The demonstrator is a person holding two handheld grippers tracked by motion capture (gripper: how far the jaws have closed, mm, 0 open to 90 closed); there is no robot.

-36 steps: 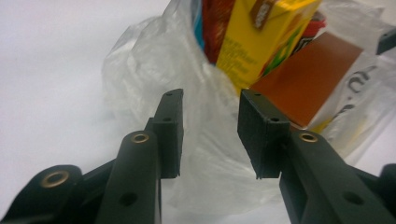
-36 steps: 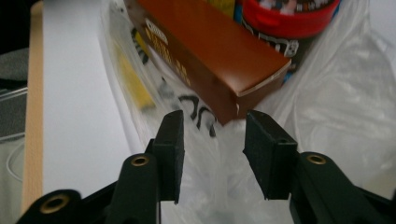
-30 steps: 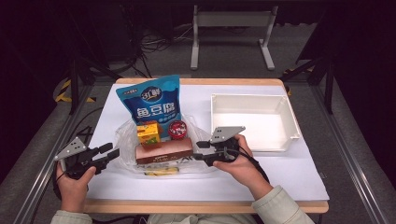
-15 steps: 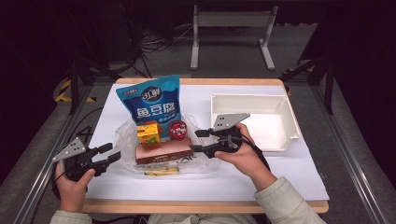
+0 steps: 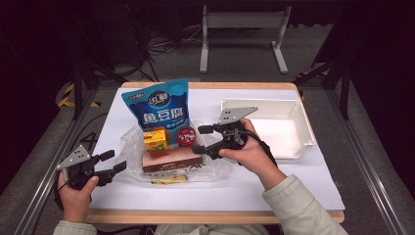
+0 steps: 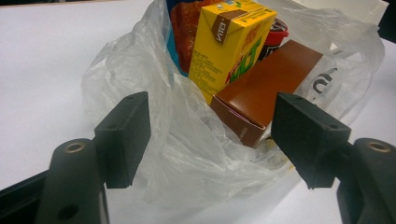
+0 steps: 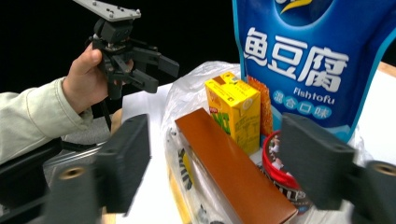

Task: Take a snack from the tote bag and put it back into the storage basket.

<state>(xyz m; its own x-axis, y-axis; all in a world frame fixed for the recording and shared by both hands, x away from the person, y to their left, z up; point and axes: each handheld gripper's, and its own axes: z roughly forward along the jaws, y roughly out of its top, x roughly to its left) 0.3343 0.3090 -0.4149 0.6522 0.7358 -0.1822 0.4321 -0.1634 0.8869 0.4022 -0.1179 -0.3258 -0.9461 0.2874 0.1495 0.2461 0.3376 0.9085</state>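
At the left edge of the table, the left gripper [image 5: 110, 161] sits low in the person's hand with its 2 jaws wide apart and nothing between them; its own view looks straight at the crumpled near edge of the clear plastic bag [image 6: 187, 158], not yet touching it. The bag lies open on the white sheet near the middle of the table, and in it are a yellow juice carton [image 5: 155, 138], a brown box [image 5: 171, 160] lying flat, a small red-lidded cup [image 5: 186, 135] and, standing behind them, a blue snack pouch [image 5: 164, 108]. The right gripper [image 5: 201, 139] hovers just above the right end of the brown box, jaws also spread and empty. The white tray [image 5: 303, 122] farther right holds nothing. The work looks to be unpacking the bag into the tray, at the reaching stage: the next move probably calls for the right jaws to drop over an item and close while the left pins the plastic. Compared with 1 second ago, the right gripper has lifted and moved in toward the items; the left has barely shifted.
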